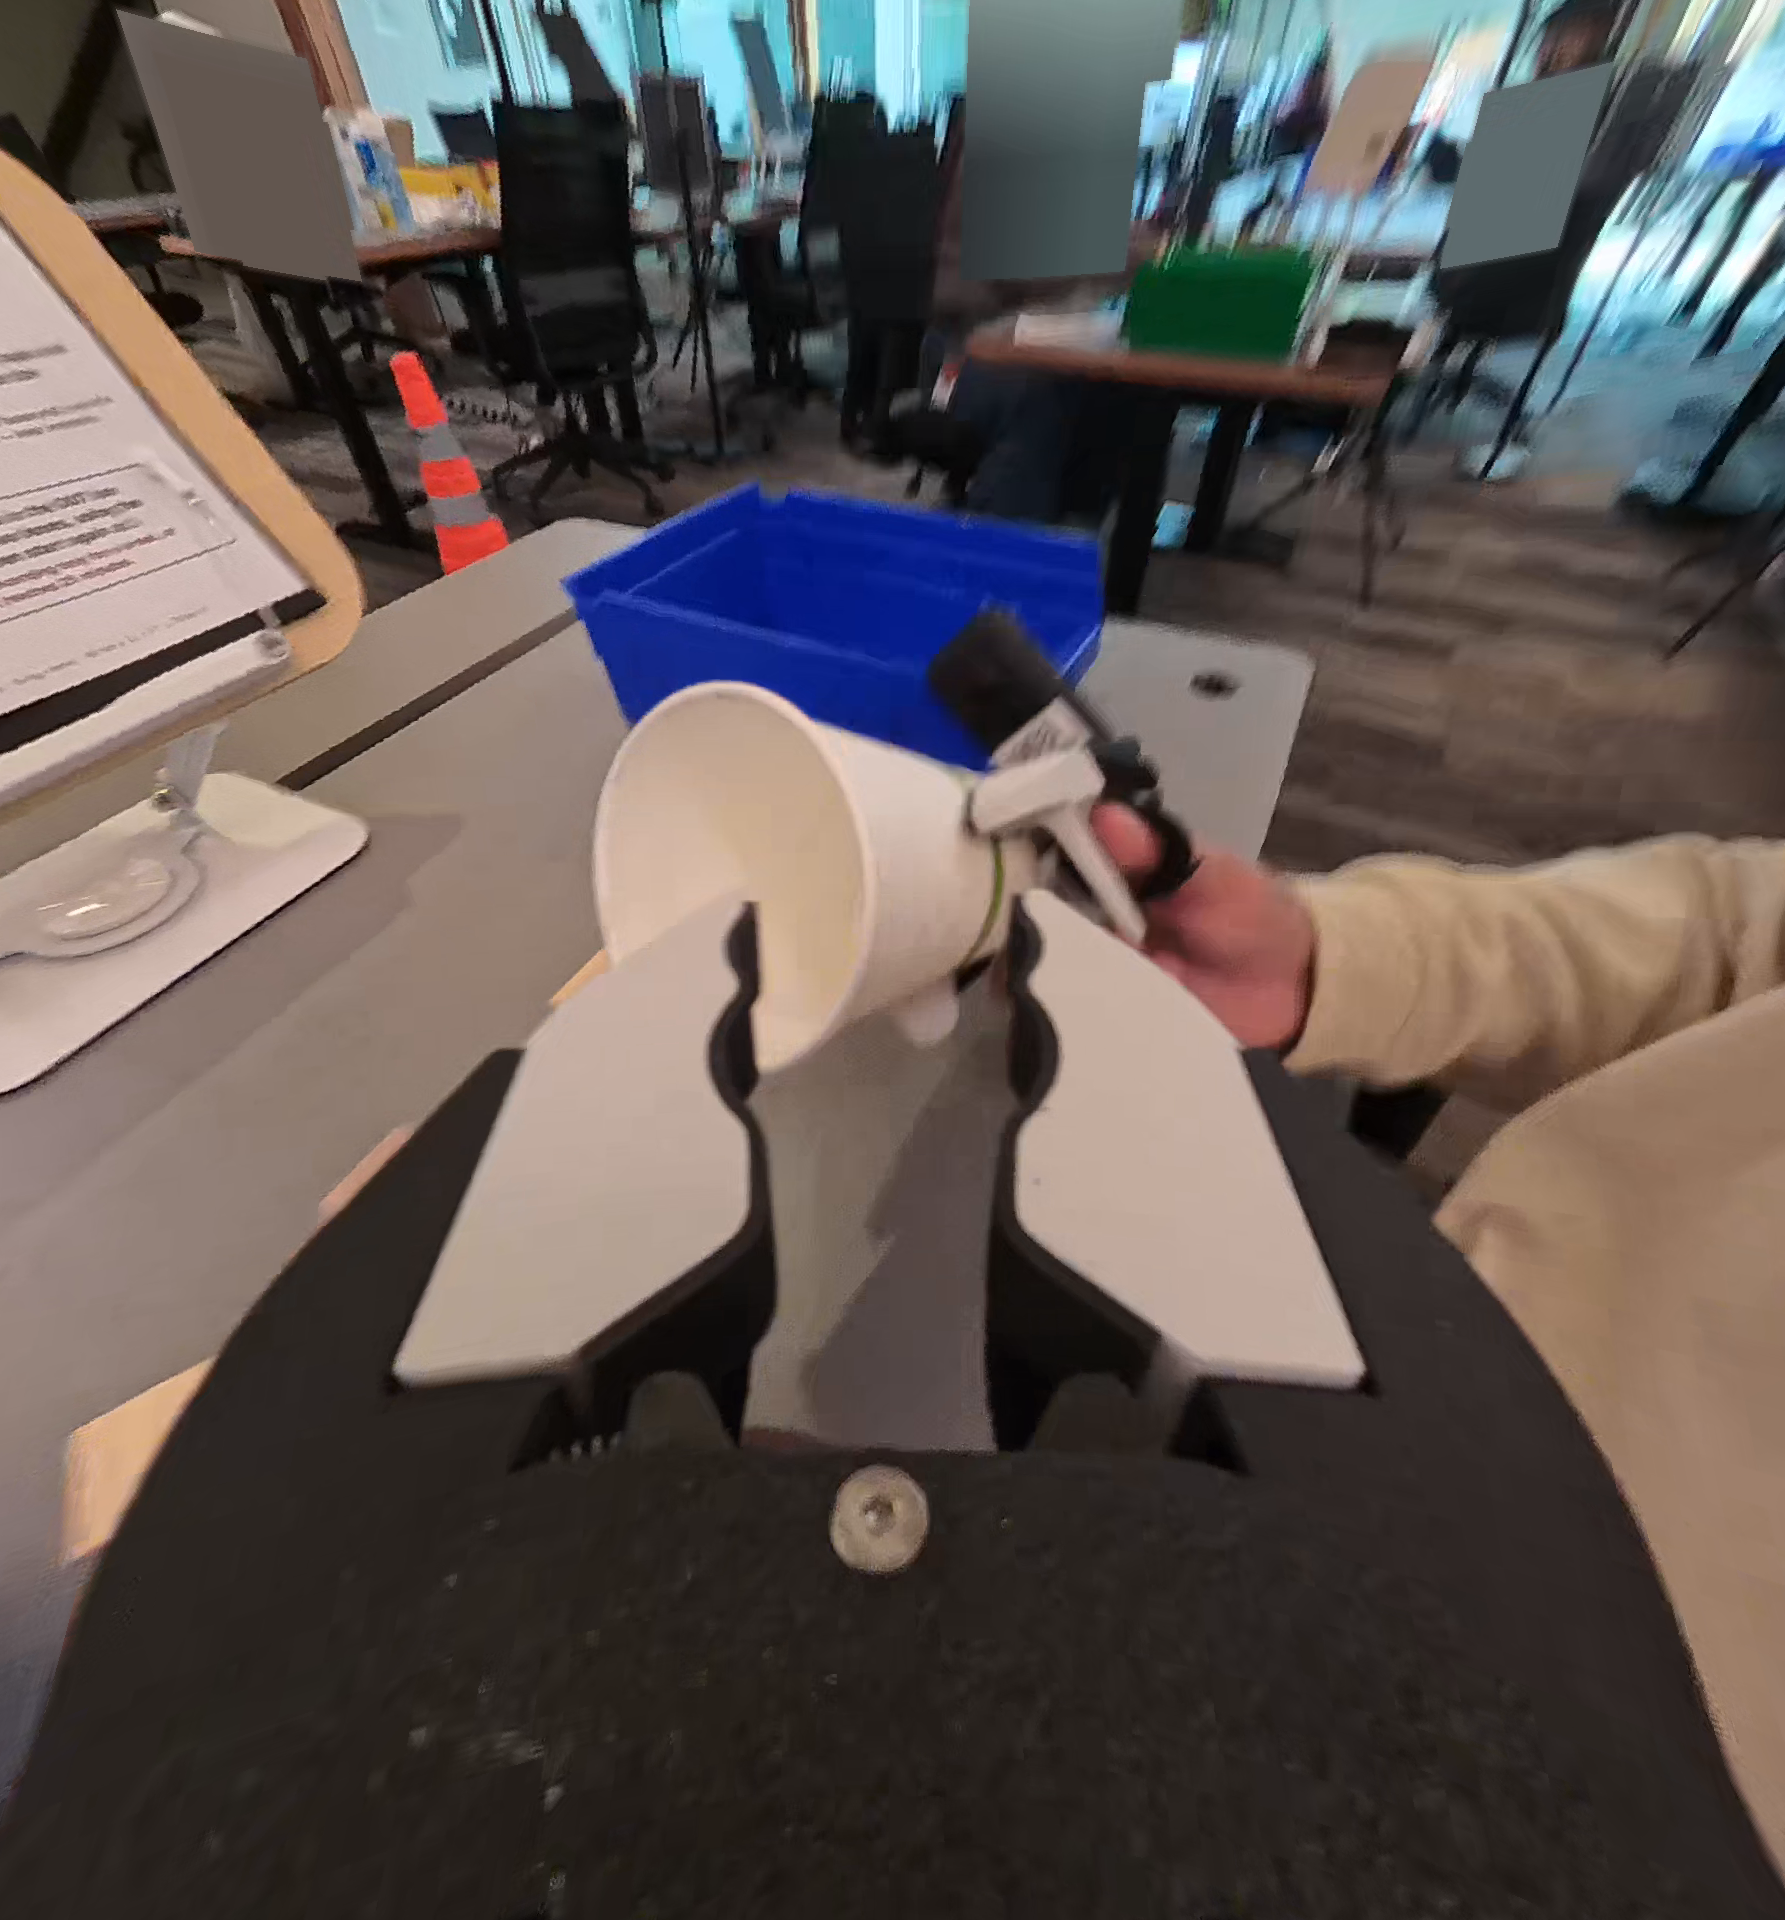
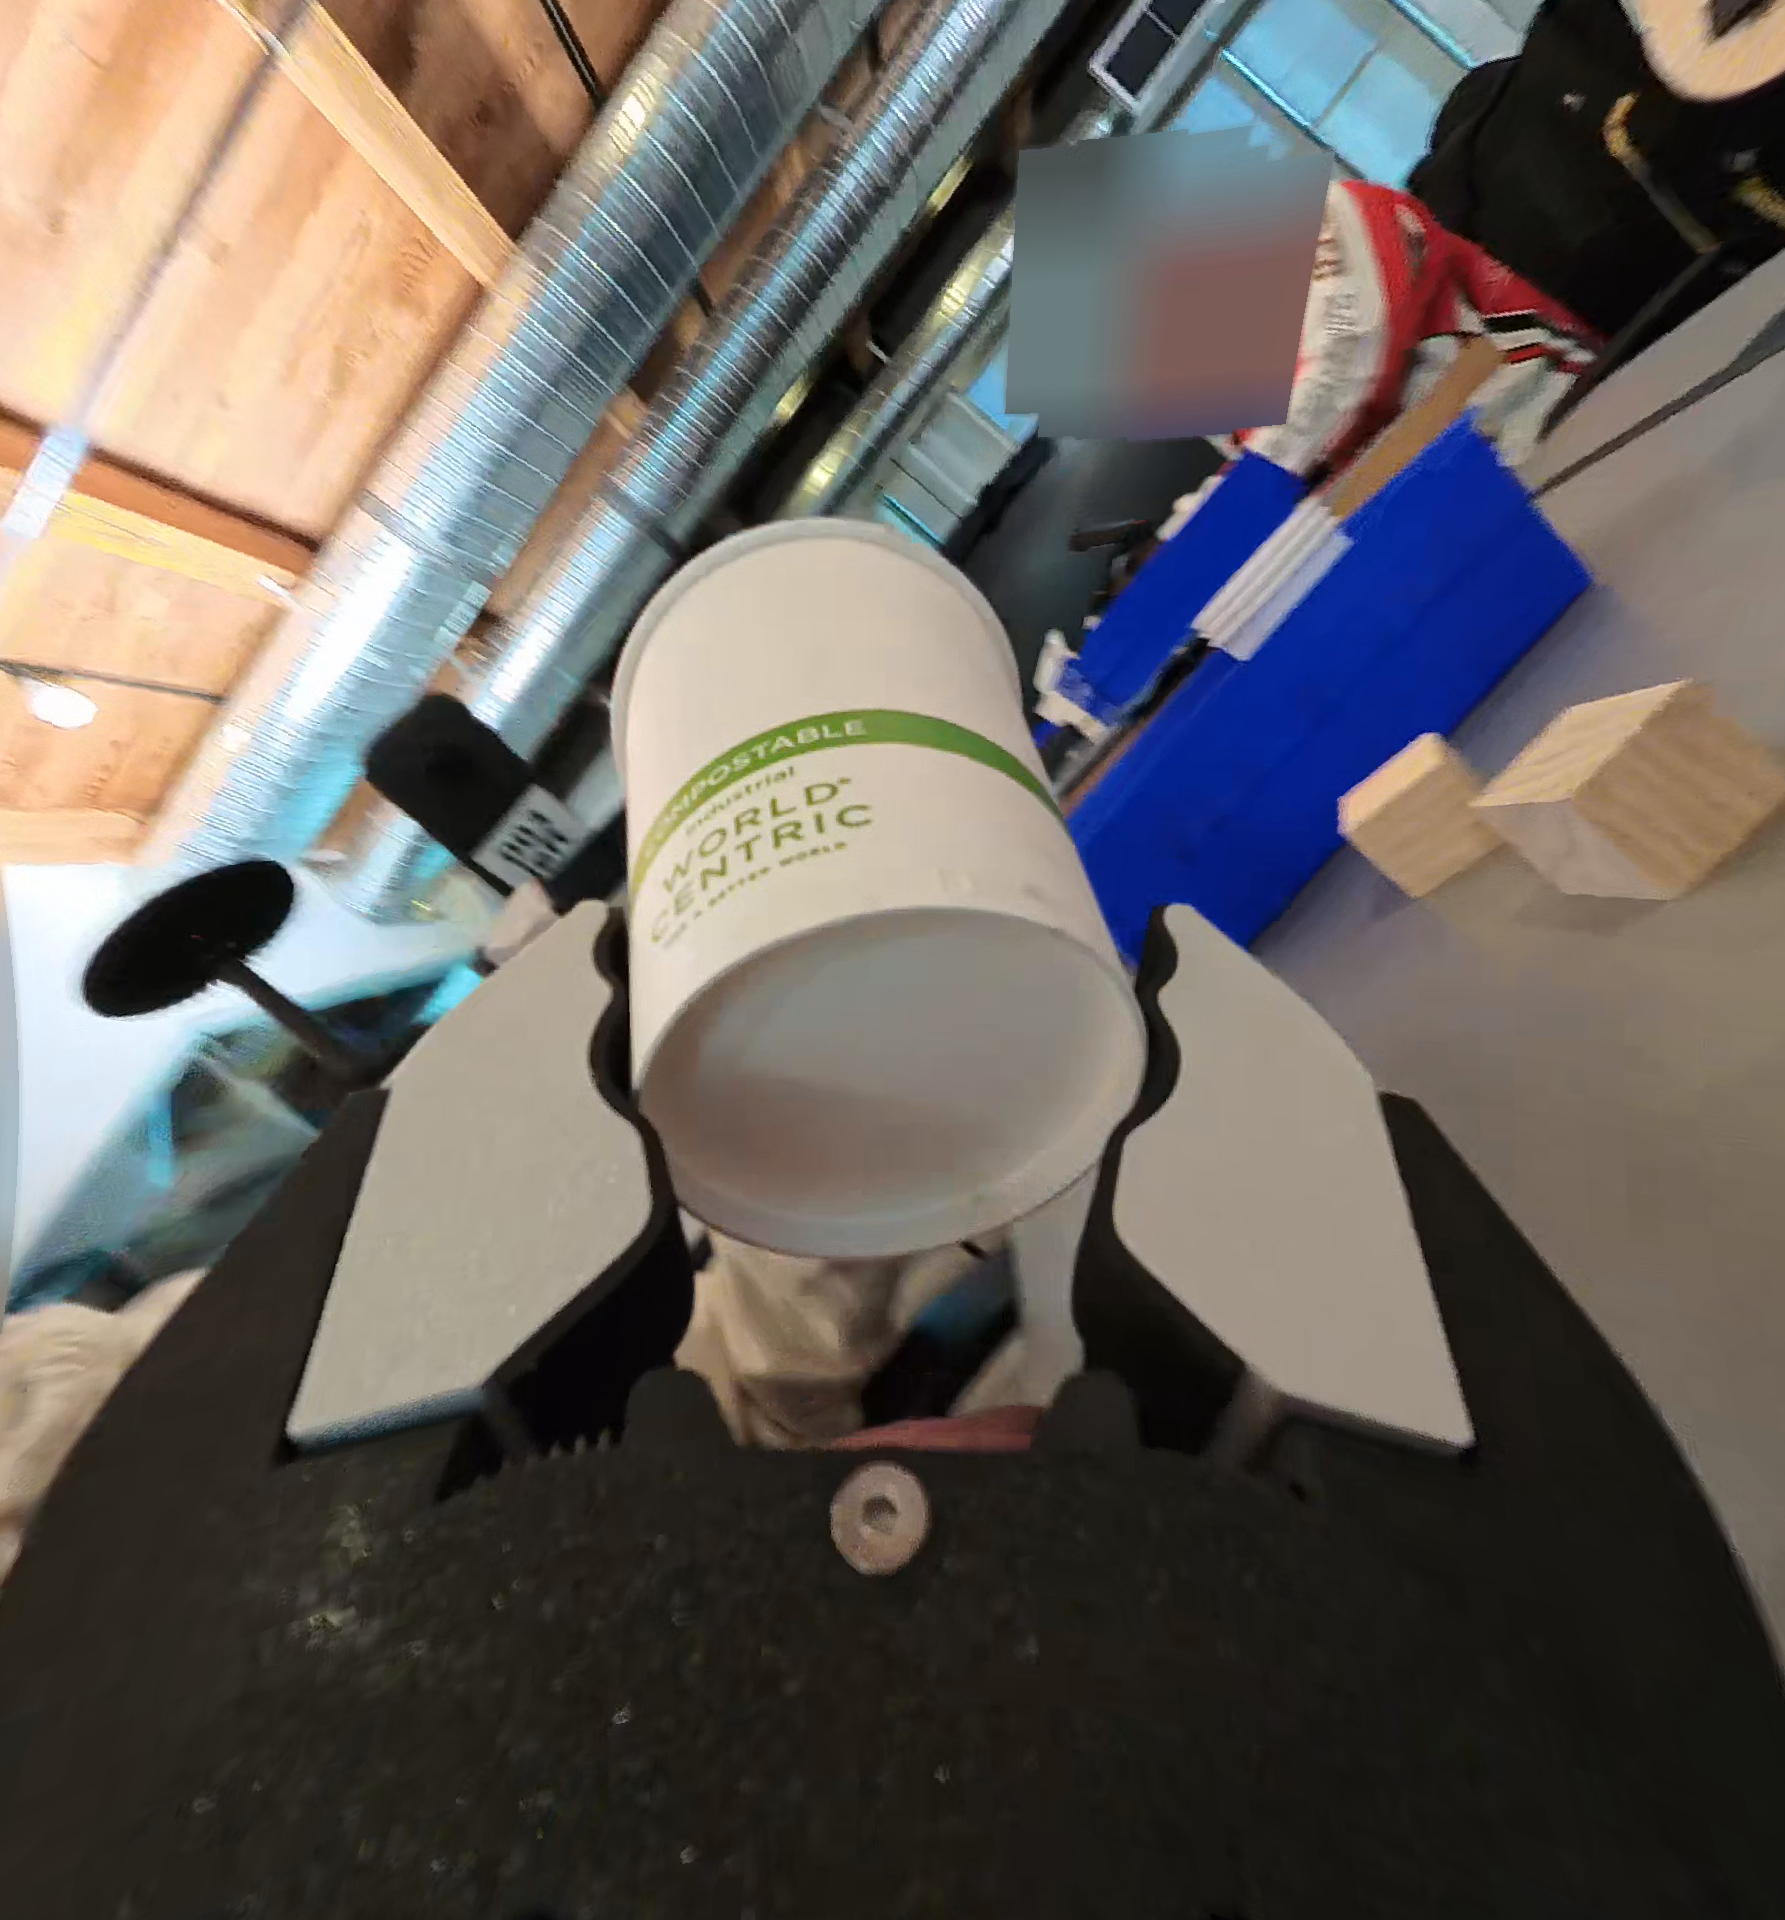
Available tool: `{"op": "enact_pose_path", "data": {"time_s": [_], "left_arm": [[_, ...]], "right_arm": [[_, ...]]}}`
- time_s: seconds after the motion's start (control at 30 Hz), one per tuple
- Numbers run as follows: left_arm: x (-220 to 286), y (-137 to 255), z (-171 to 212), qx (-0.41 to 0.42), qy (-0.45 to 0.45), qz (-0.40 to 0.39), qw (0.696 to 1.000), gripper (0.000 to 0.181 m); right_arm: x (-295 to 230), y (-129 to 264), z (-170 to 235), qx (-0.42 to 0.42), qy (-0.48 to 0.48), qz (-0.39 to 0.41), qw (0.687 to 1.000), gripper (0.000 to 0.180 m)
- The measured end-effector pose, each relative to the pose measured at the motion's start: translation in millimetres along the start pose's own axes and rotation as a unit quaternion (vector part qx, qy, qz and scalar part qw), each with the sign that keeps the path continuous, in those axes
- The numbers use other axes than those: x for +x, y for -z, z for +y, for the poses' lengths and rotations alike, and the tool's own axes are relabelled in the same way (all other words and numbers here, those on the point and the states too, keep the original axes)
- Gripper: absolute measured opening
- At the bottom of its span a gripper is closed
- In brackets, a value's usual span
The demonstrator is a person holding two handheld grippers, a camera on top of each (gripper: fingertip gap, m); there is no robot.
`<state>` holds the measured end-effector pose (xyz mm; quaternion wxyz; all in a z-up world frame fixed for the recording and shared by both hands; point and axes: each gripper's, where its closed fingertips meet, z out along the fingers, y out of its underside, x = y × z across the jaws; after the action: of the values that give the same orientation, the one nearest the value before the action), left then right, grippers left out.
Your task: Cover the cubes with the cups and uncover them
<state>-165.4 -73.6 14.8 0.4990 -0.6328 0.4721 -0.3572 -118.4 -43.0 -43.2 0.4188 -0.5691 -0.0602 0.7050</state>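
Observation:
A white paper cup (image 2: 846,852) with a green band lies tilted in the air, its base toward the right wrist camera. My right gripper (image 2: 888,914) is shut on its base end. In the left wrist view the cup (image 1: 763,831) shows its open mouth, held by the right gripper (image 1: 1018,831) and a hand (image 1: 1220,935). My left gripper (image 1: 883,914) is open, and the cup's rim sits just past its fingertips. I cannot tell if they touch. Two wooden cubes (image 2: 1423,816) (image 2: 1636,800) stand side by side on the grey table (image 2: 1594,1091).
A blue bin (image 1: 836,613) stands at the table's far edge and also shows in the right wrist view (image 2: 1283,748). A document stand (image 1: 88,499) on a white base is at the left. Tan wooden edges (image 1: 129,1444) peek out beside the left gripper's body. An orange cone (image 1: 446,468) is on the floor.

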Motion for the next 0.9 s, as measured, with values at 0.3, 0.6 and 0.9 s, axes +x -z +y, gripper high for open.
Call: {"op": "enact_pose_path", "data": {"time_s": [0.3, 0.6, 0.9], "left_arm": [[-37.5, 44.8, 13.6, -0.283, -0.254, -0.007, 0.925, 0.081], [-27.1, -29.5, 23.6, -0.429, -0.289, 0.123, 0.847, 0.092], [-29.1, -50.7, 63.2, -0.486, -0.282, 0.133, 0.816, 0.093]], "right_arm": [[15.9, 4.6, -16.4, -0.126, 0.184, 0.159, 0.962, 0.092], [13.5, -9.9, 7.1, -0.192, 0.25, 0.199, 0.928, 0.092], [25.2, -5.1, 20.8, -0.216, 0.253, 0.216, 0.918, 0.092]]}}
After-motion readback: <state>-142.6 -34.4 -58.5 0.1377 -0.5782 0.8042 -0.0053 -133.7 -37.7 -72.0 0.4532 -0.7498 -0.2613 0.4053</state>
